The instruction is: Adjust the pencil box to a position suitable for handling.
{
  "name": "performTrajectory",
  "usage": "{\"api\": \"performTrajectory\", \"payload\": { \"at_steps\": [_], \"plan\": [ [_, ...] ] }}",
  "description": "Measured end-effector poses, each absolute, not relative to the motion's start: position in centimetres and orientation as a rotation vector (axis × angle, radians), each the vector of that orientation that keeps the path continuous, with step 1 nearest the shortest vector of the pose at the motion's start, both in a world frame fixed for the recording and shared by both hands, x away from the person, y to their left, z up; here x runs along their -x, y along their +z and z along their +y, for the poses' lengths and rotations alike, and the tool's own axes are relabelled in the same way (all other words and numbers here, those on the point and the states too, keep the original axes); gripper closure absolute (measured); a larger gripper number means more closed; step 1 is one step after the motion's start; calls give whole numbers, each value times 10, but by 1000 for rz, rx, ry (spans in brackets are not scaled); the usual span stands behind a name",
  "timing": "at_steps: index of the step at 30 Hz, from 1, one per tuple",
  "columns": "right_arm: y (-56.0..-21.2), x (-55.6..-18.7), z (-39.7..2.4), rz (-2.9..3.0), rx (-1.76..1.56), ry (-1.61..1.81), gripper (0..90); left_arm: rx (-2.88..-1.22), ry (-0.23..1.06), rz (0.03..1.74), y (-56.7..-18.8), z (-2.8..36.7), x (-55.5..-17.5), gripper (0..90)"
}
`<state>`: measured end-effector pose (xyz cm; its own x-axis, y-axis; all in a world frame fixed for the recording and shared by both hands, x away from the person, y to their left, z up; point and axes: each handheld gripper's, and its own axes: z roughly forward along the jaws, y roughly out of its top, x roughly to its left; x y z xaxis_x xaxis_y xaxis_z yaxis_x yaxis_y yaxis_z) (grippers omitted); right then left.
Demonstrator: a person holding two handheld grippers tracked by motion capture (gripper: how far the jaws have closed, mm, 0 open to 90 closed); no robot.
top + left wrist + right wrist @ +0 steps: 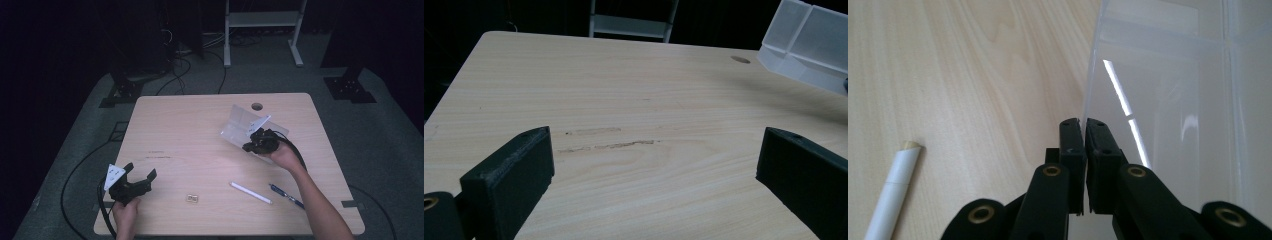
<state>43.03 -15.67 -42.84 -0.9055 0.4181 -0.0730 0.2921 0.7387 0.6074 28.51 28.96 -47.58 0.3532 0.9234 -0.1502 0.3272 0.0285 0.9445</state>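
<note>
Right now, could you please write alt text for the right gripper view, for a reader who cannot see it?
The right gripper is shut on the thin wall of a clear plastic box, which is at the right of the picture. At the lower left a white pen lies on the light wooden table.

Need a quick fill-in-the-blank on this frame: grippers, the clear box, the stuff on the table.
1. The right gripper has its jaws ____ on the wall of the clear plastic box.
2. The left gripper holds its jaws ____ with nothing between them.
3. The blue pen lies to the ____ of the white pen in the high view.
4. The small item near the front edge of the table is ____ of the white pen in the high view.

Missing words: shut; open; right; left
</note>
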Motion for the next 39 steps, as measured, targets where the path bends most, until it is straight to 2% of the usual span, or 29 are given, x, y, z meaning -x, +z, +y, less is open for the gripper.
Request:
{"api": "performTrajectory", "payload": {
  "at_steps": [21,39],
  "plan": [
    [-447,-416,-106,2861,-324,884,867,-1524,674,1180,-476,290,-285,11],
    [-465,-409,-88,2945,-258,862,866,-1517,675,1181,-476,291,-285,11]
  ]
}}
